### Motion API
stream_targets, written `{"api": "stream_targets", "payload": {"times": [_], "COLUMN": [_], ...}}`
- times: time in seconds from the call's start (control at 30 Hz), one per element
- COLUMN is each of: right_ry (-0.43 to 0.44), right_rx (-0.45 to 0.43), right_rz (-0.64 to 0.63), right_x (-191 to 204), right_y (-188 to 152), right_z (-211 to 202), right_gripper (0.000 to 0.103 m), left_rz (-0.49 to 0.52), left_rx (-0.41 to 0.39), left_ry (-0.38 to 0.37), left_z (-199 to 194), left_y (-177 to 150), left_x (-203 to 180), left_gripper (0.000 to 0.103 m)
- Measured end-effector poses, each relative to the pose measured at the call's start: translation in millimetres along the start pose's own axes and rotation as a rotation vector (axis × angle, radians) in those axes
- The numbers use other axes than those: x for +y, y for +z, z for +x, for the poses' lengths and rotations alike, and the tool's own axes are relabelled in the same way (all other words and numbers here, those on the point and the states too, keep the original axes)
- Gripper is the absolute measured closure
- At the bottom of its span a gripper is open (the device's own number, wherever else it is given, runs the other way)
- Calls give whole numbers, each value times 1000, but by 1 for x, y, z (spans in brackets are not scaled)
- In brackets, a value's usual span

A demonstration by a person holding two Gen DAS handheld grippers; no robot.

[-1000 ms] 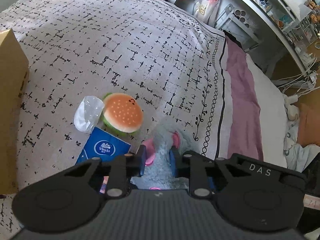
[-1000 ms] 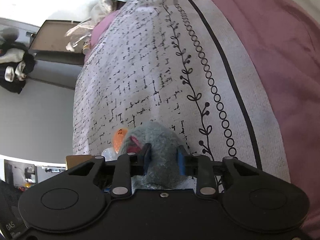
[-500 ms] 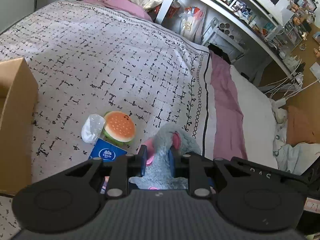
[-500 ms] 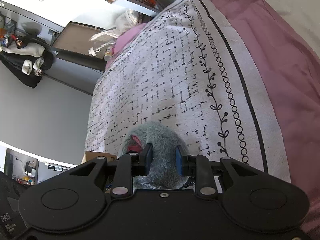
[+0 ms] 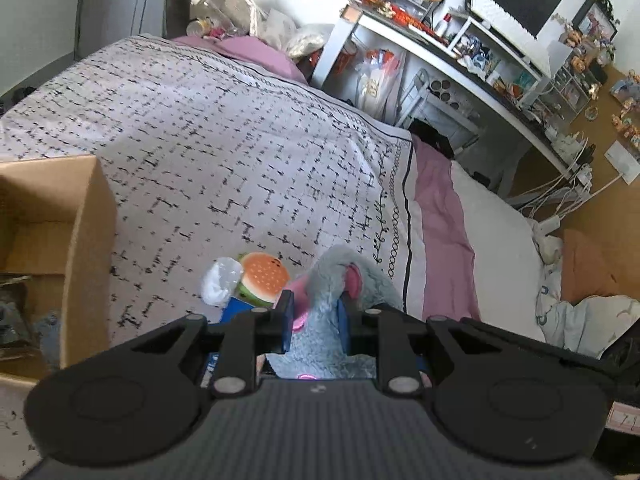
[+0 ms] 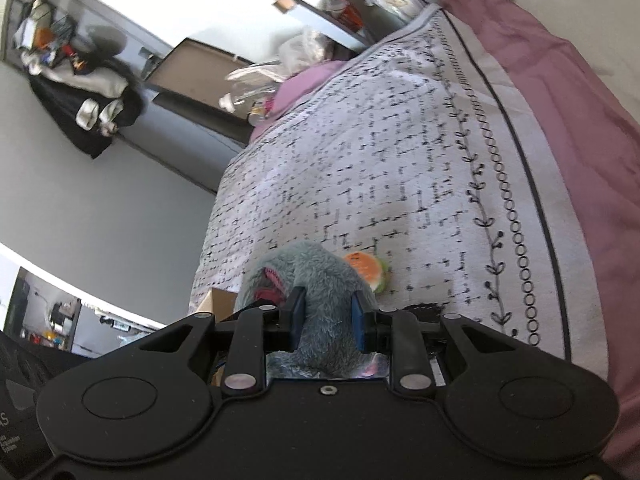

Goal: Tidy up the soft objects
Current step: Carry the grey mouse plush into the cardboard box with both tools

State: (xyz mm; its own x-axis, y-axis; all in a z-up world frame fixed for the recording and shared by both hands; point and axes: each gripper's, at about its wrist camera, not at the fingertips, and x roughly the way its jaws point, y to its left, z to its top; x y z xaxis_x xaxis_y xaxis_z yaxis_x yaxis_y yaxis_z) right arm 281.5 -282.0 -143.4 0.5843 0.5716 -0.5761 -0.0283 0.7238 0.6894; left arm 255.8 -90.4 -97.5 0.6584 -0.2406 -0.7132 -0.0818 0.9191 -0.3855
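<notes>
A fluffy grey plush toy [image 5: 324, 320] with pink parts hangs above the bed, pinched from two sides. My left gripper [image 5: 315, 312] is shut on it, and my right gripper [image 6: 328, 314] is shut on the same grey plush toy [image 6: 320, 280]. Below it on the patterned bedspread [image 5: 224, 148] lie a burger-shaped soft toy [image 5: 262, 276], a crumpled clear plastic bag [image 5: 218, 282] and a blue tissue pack [image 5: 238, 308], mostly hidden by my left gripper. The burger toy [image 6: 366, 266] also shows in the right wrist view.
An open cardboard box [image 5: 52, 240] stands at the left on the bed, with dark items inside. A pink sheet [image 5: 436, 224] and white mattress edge [image 5: 496, 248] run along the right. A cluttered white desk [image 5: 460, 52] stands beyond the bed.
Both grippers have risen with the grey plush toy, which has left the bedspread. The burger toy, bag and tissue pack look smaller and lower, and the box's open inside has come into view.
</notes>
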Motion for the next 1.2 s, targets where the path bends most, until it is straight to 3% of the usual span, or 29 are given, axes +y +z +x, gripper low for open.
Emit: {"api": "stream_targets", "payload": {"times": [0.5, 1.2], "right_ry": [51, 37], "right_rx": [-10, 21], "right_rz": [-85, -154], "right_x": [63, 125], "right_y": [-19, -51], "right_z": [-2, 32], "right_gripper": [79, 79], "left_rz": [-55, -156], "left_rx": [-82, -122], "left_ry": [-16, -33], "left_z": [-56, -84], "left_y": [12, 17], "left_x": [44, 119], "left_gripper": [82, 82]}}
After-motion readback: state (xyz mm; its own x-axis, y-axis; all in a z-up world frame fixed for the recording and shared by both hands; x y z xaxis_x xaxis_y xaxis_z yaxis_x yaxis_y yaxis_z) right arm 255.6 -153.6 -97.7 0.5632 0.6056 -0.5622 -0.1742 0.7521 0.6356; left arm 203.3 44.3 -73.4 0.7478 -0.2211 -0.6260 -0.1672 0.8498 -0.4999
